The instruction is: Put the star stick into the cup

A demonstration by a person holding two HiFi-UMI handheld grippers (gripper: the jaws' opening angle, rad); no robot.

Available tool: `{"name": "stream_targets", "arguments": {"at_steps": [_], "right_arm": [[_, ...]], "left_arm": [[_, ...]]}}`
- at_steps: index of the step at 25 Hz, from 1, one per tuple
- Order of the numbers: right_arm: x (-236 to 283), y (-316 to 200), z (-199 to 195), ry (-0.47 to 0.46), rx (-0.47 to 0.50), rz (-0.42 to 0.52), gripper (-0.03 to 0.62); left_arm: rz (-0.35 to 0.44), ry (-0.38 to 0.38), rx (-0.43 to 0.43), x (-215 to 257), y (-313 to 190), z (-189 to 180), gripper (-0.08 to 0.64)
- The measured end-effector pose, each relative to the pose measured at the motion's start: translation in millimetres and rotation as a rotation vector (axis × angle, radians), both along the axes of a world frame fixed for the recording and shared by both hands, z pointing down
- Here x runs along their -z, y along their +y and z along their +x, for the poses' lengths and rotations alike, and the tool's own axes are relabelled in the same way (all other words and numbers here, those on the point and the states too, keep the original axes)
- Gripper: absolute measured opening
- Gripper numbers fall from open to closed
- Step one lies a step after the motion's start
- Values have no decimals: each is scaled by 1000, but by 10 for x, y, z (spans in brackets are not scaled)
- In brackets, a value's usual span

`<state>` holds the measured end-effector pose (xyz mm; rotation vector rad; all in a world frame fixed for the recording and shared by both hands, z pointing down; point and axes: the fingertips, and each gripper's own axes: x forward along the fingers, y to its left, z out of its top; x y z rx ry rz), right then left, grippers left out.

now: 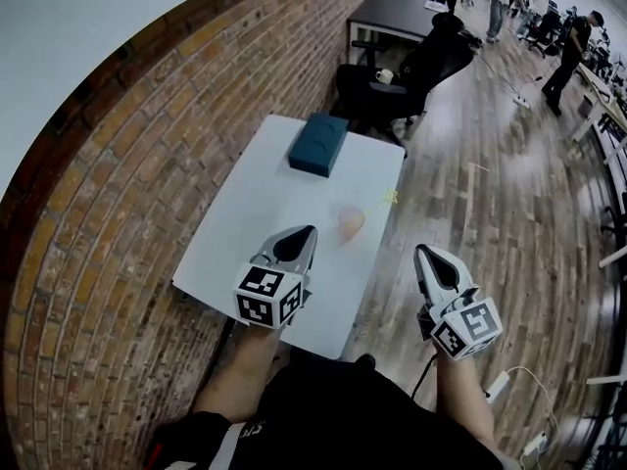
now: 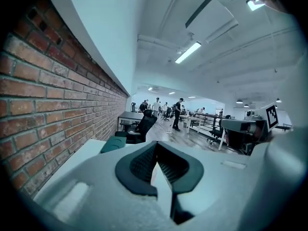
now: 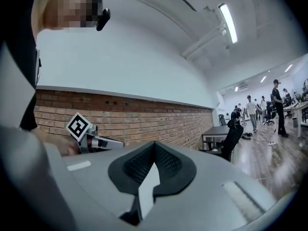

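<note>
On the white desk [image 1: 245,213], the star stick [image 1: 389,198] lies small and blurred at the right edge, just beside the pinkish cup [image 1: 350,221], with a teal box [image 1: 317,143] well apart at the far end. The left hand-held gripper [image 1: 302,235] and the right hand-held gripper [image 1: 427,255] hang above the near edge, each with its jaws pressed together on nothing. The main risk is the edge: a closed or clumsy approach could flick the stick onto the floor. The cup looks light, so a brush from either jaw, or a stick pushed in at a slant, could tip it.
</note>
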<state>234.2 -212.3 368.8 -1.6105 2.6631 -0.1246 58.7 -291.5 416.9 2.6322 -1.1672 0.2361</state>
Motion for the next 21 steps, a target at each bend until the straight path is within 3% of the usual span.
{"name": "stream_targets", "arguments": {"at_steps": [4,9,12,16,21], "right_arm": [[-37,-35,301,10,-58,0,-3],[-96,-115,669,13,-137,-8,-3],[-115,-204,571,40,-126,8,-3],[-78,-341,321,65,-85,35,-3],[-56,-327,230,73,-67,38,-3]], "left_arm": [[36,-23,9,60,-78,65,6],[104,-78,87,176,-260,-143,6],[109,-76,93,78,-314,-131,6],[75,5,121,56,-312,-131,6],[85,-31,117,39,-241,-173,6]]}}
